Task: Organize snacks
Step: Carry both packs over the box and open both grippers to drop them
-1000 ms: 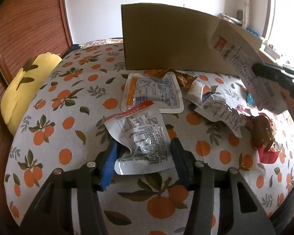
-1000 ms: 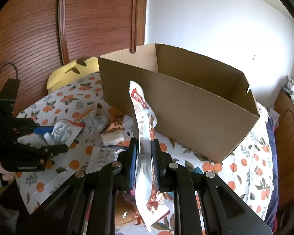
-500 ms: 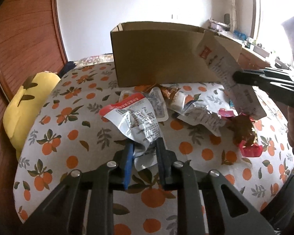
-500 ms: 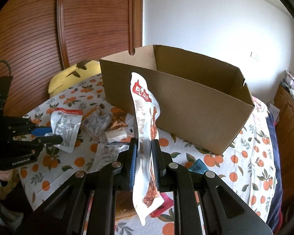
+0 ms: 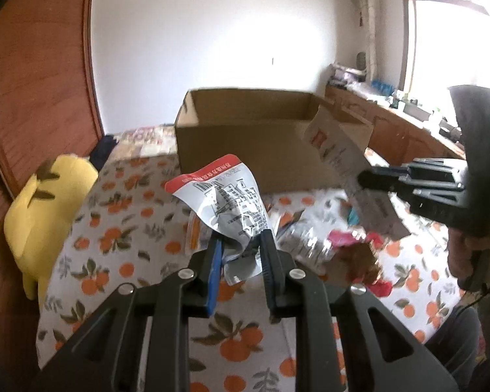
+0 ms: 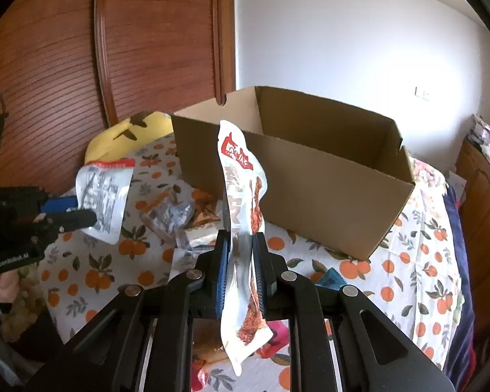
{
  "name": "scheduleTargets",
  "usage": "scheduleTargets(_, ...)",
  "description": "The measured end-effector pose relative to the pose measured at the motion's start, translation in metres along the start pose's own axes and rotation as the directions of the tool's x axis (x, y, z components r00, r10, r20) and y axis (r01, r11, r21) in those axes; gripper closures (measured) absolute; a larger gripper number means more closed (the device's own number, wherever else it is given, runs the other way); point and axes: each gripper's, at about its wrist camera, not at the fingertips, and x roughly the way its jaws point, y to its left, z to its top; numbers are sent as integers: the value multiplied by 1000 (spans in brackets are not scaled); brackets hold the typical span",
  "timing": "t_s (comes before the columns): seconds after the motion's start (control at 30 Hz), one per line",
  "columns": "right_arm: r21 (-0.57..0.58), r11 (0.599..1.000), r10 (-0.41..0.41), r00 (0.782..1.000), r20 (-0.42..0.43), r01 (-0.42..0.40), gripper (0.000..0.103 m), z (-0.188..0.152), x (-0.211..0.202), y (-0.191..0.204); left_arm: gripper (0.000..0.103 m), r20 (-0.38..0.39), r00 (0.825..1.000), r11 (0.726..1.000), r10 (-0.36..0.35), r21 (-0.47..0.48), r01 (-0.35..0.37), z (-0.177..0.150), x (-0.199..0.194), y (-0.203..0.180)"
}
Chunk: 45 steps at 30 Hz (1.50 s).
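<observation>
**Both grippers hold packets up in front of the box**

At the far left of the left wrist view, a yellow plush toy [image 5: 45, 215] lies against the wood-panelled wall, on the cloth [image 5: 121, 261] printed with oranges. Next comes the left gripper [image 5: 241, 248], its jaws pinching the crumpled lower end of a silver packet with a red top strip [image 5: 225, 202]. 1 second ago that packet lay flat on the cloth between widely spread jaws; they have since closed on it, and it now hangs clear of the cloth with its red strip reaching up against the front wall of the open cardboard box [image 5: 245, 150]. More of the box's inside shows now than before.

Right of the gripper, a loose heap of snack packets [image 5: 313, 245] rests on the cloth in front of the box, as it did earlier. At the far right, the right gripper [image 6: 240, 254] has its jaws pressed together on a long white packet with a red logo [image 6: 241, 176], gripped near its middle and standing upright, its top overlapping the box's near rim in the right wrist view. This grip matches the one 1 second ago.
</observation>
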Motion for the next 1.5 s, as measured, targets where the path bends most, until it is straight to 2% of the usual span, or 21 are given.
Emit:
scheduleTargets(0.2,-3,1000,-27,1000,6,27,90,15,-19,-1,83,49,997,998,-55,15,54,26,-3,-7)
scheduleTargets(0.43,-10,996,-88,994,61,89,90,46,-43,-10,83,129,987,994,-100,63,93,68,9,-12)
scheduleTargets(0.83,-28,988,-145,981,130,149,90,104,-16,-38,83,197,971,990,-134,67,123,141,72,-4)
scheduleTargets(1.0,-33,982,-179,974,139,185,90,119,6,-54,83,204,970,991,-135,49,128,152,102,1)
scheduleTargets(1.17,-23,978,-205,970,128,210,90,118,32,-67,83,175,973,989,-147,21,146,149,130,6)
scheduleTargets(1.5,2,979,-203,977,69,203,90,108,70,-80,81,132,978,987,-161,6,161,139,149,9)
